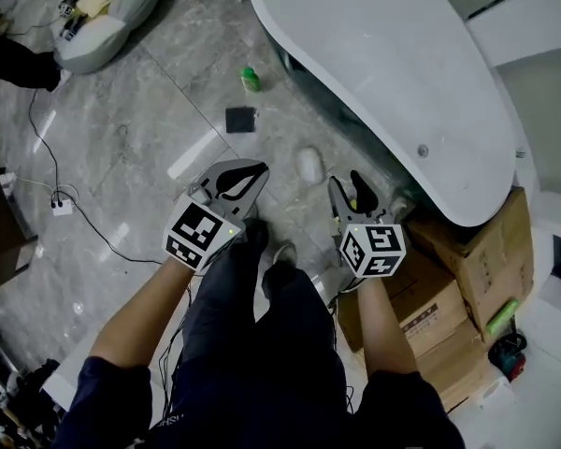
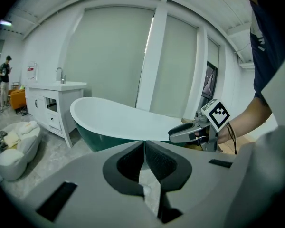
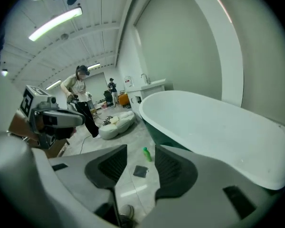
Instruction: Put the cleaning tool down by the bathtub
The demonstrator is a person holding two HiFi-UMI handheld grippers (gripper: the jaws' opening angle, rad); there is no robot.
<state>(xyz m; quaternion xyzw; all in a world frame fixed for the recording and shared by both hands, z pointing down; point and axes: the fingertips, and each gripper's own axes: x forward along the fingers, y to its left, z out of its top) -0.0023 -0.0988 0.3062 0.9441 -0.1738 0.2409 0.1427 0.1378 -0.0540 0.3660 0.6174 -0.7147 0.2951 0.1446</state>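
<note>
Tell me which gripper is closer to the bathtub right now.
Right. The right gripper hangs close beside the bathtub; the left gripper is farther out from it, over the floor.

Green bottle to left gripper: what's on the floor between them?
In the head view, a dark square pad lies on the grey floor tiles between the green bottle and the left gripper; the rest of that stretch is bare.

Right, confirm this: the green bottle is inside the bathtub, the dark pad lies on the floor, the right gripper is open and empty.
Wrong on the green bottle: the head view shows it on the floor beside the bathtub, not inside. The dark pad lies on the floor and the right gripper is open and empty.
</note>
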